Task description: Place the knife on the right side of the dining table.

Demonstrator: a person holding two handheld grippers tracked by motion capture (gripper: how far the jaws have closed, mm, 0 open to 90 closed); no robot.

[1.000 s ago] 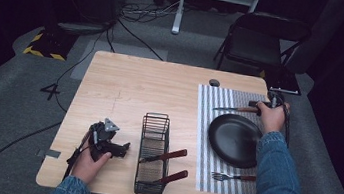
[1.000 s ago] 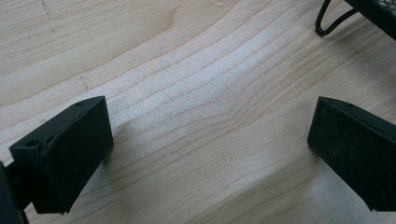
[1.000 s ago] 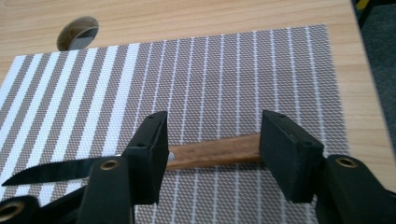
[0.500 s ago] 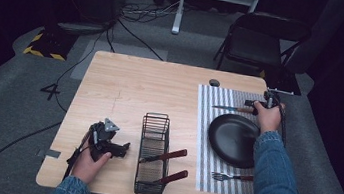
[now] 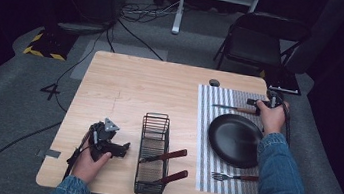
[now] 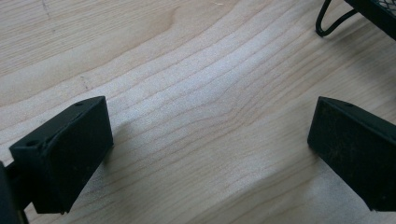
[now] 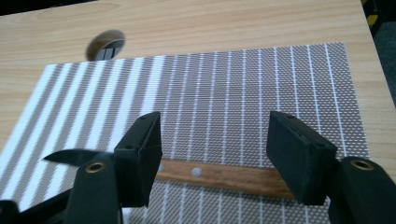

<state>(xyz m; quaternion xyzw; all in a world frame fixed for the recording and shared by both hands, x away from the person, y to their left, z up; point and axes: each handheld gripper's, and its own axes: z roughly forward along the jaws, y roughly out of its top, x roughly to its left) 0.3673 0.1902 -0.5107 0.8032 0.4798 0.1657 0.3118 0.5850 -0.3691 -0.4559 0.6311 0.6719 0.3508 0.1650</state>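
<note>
Grippers both parted over light wooden table.
We see right gripper open, jaws astride wooden-handled knife lying on striped woven placemat; left gripper open above bare wood beside black wire rack.

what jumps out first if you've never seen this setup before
Probably the black plate on the striped placemat at the table's right, with a fork on its near side and a wooden-handled knife beyond it. The right gripper hangs open just over that knife's handle. Mid-table stands a wire rack holding two red-handled utensils, while the left gripper rests open on bare wood.
</note>
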